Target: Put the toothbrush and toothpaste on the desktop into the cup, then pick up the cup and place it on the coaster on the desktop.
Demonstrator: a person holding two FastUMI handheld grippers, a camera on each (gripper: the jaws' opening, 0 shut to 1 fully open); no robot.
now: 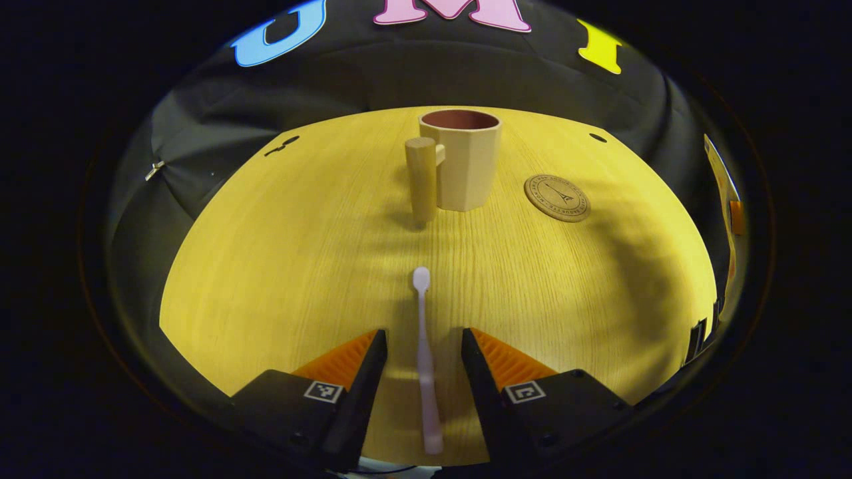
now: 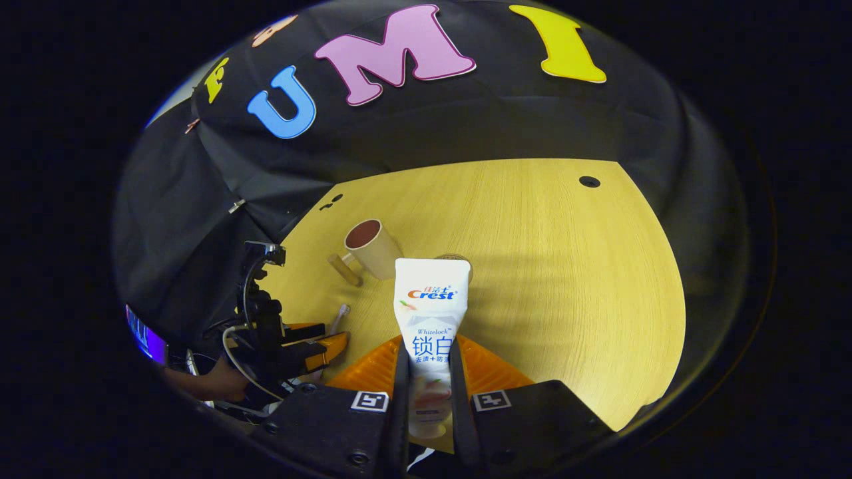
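Near the front edge of the surface, the toothbrush lies between the left gripper jaws, wide open and not touching it. The right gripper jaws squeeze the toothpaste. Toward the back edge stands the cup, with the coaster just beside.

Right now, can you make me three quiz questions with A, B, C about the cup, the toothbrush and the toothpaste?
1. Where is the toothbrush?
A. in the cup
B. flat on the desktop between the left gripper's fingers
C. on the coaster

2. How many things are inside the cup?
A. none
B. one
C. two

3. What is the right gripper doing?
A. hanging open
B. shut on the coaster
C. shut on the toothpaste

Answers:
1. B: it lies on the wood of the desktop, and the left gripper is open around it.
2. A: the cup's inside looks bare.
3. C: both fingers press the toothpaste, which is lifted; the coaster lies bare beside the cup.
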